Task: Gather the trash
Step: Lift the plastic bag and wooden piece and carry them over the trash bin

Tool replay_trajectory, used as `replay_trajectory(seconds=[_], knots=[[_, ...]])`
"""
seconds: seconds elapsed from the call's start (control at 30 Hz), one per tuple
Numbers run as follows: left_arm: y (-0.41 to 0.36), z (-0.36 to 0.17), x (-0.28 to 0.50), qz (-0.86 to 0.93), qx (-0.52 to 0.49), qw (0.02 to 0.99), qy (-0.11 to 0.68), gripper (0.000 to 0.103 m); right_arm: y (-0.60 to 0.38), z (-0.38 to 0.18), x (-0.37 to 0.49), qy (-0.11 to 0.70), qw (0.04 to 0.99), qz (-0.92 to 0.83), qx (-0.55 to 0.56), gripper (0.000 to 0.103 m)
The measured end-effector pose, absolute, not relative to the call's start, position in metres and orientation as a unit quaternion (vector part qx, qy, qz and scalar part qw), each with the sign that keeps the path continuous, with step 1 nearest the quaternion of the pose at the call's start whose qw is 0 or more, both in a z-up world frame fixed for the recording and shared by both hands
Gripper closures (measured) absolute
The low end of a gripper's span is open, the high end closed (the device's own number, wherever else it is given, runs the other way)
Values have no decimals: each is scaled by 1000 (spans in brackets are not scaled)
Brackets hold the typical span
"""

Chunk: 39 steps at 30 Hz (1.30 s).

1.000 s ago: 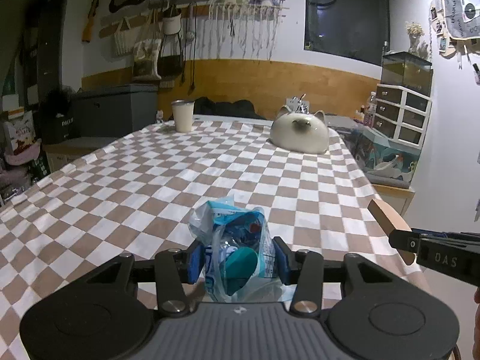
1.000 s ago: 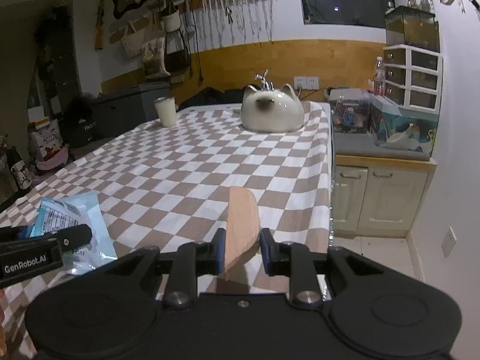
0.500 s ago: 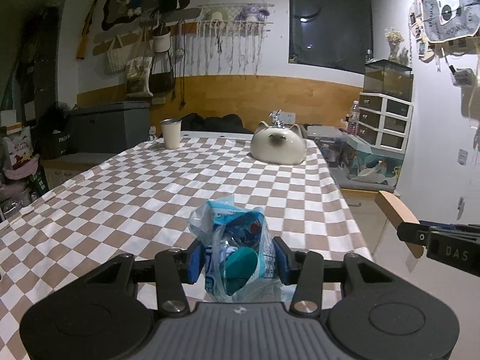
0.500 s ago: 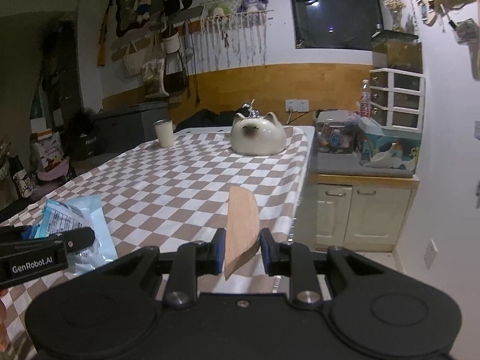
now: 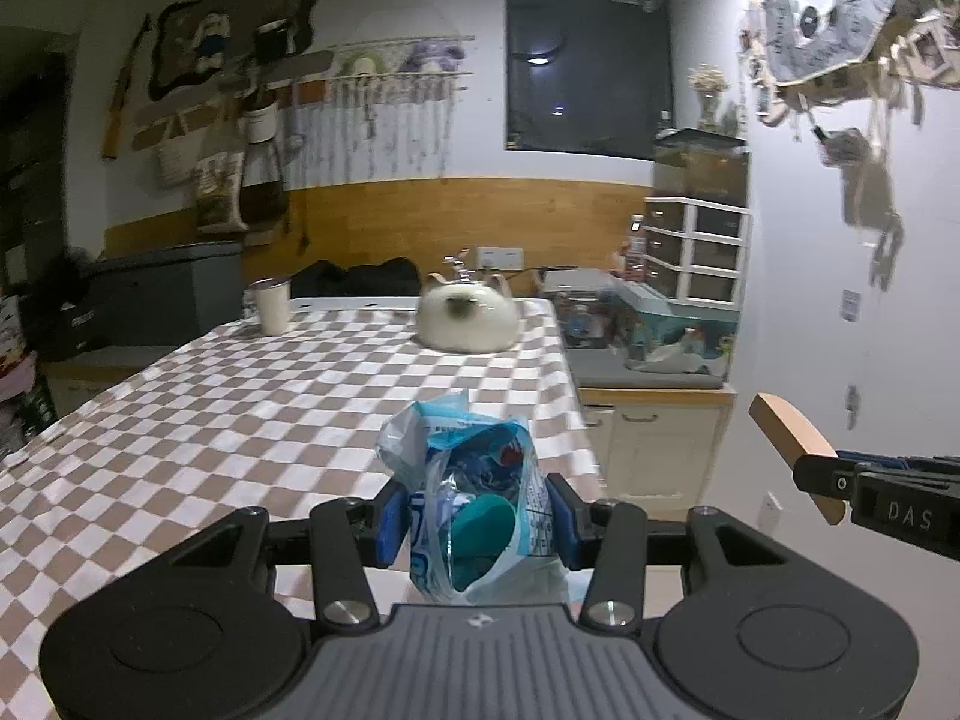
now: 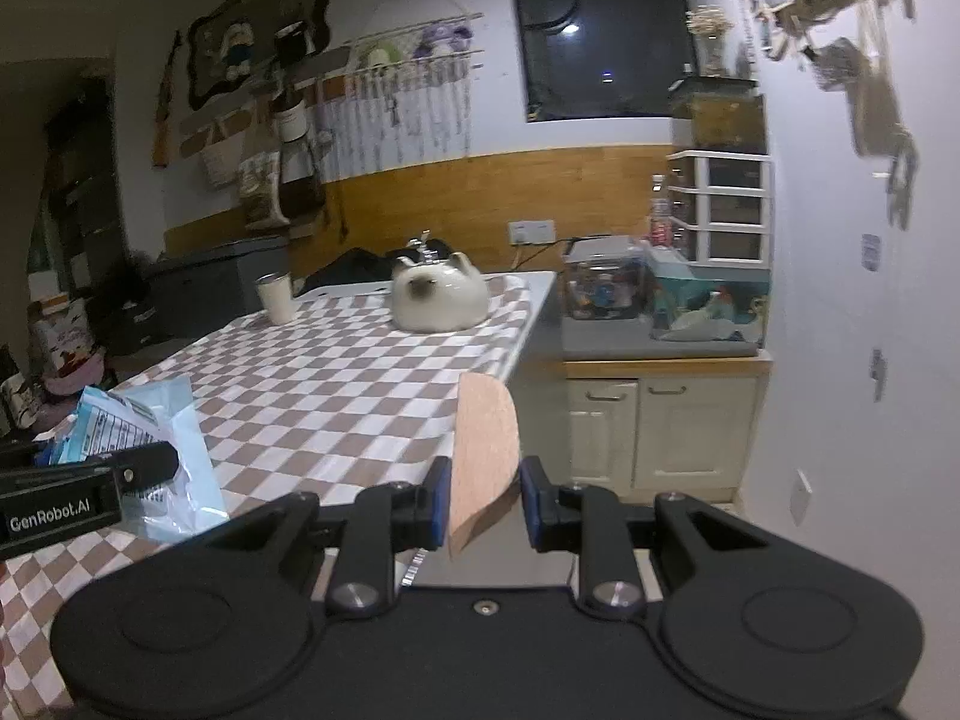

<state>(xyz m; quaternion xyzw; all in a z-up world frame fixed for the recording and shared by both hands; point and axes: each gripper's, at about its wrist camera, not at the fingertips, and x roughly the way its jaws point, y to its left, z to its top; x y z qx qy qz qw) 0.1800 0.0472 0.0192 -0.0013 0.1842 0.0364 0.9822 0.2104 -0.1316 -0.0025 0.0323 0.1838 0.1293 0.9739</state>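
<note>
One crumpled blue plastic wrapper [image 5: 474,480], one flat tan cardboard piece [image 6: 483,450].

Both grippers have drawn back from the cat-shaped pot [image 5: 467,319] (now smaller and farther off) and slid toward the checkered table [image 5: 240,414]'s right edge, so the cream cabinet [image 6: 648,432] shows beyond the wooden piece [image 6: 483,450].
</note>
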Motion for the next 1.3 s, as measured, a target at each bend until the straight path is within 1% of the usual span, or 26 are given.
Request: replay_trajectory(seconds=[0.37, 0.67, 0.97, 1.3], knots=[[-27, 11, 189, -26, 15, 981, 191, 55, -207, -9, 191, 184, 978, 82, 49, 78], [-89, -19, 205, -76, 33, 972, 220, 55, -267, -35, 188, 206, 975, 47, 66, 78], [-130, -74, 233, -114, 45, 952, 279, 55, -311, -89, 206, 264, 961, 27, 84, 78], [-149, -157, 281, -134, 53, 915, 376, 55, -323, -170, 247, 370, 924, 30, 89, 78]])
